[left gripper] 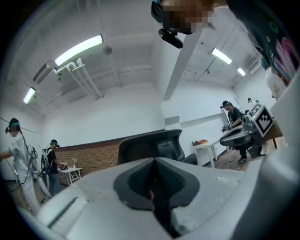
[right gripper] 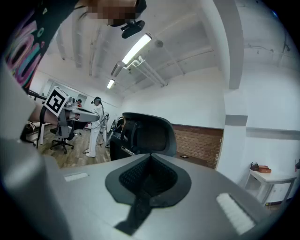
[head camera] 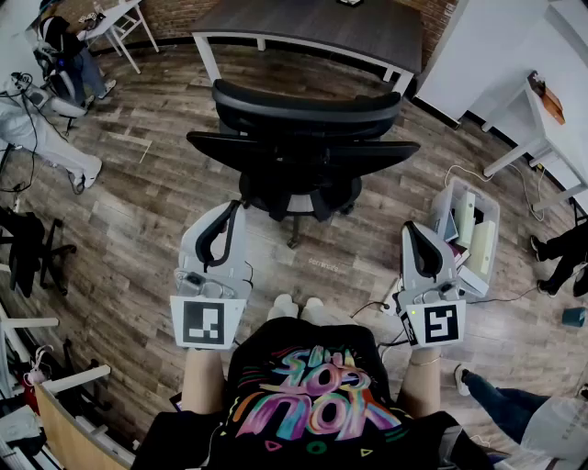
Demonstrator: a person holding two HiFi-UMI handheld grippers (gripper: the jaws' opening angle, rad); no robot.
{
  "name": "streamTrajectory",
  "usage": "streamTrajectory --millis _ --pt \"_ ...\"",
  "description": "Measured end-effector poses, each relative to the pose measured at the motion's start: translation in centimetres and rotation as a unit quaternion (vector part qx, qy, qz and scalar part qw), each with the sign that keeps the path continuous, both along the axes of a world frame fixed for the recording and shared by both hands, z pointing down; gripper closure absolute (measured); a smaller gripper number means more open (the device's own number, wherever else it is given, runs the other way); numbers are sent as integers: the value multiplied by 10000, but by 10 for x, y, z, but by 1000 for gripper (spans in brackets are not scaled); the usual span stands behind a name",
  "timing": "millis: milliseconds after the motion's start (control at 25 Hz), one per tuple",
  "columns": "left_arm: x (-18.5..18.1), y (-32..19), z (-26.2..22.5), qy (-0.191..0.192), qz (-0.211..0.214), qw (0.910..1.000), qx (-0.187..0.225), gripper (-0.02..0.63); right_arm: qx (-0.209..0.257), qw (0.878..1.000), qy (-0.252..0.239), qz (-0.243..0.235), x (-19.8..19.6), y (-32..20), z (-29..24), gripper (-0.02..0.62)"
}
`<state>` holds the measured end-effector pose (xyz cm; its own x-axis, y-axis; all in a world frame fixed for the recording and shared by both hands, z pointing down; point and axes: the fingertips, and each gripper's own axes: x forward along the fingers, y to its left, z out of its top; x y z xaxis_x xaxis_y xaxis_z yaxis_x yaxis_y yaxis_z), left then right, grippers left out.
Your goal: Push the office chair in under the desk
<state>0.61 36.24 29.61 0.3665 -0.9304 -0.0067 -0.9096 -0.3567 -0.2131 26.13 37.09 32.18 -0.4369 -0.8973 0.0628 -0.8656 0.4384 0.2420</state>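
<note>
The black office chair [head camera: 303, 147] stands on the wood floor, its backrest toward me and its seat facing the dark-topped desk [head camera: 312, 27] at the far side. The chair is apart from the desk, out in front of it. My left gripper [head camera: 228, 216] is held below the chair's left side, shut and empty, short of the backrest. At the lower right my right gripper [head camera: 411, 231] is also shut with nothing in it. The left gripper view shows the left gripper [left gripper: 153, 161] with the chair backrest [left gripper: 150, 147] beyond. The right gripper [right gripper: 149, 159] points at the backrest [right gripper: 147, 133] too.
A white bin [head camera: 489, 240] with rolls stands on the floor at the right, with cables beside it. White tables [head camera: 542, 110] line the right side. People stand at the far left [head camera: 46, 138], and another black chair [head camera: 32, 248] is there.
</note>
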Motion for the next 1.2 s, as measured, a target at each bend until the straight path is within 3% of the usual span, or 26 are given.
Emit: streamTrajectory --millis 760,840,1200 --pt "5 -8 13 -185 -161 9994 -245 603 173 9997 -139 -97 0 -12 -6 592" --pt "6 -11 16 -234 -137 9992 -299 569 216 9996 -93 -154 -2 -16 -8 590" --pt "-2 -29 26 -497 -202 9976 -427 515 188 9979 87 -614 -12 -37 -13 498"
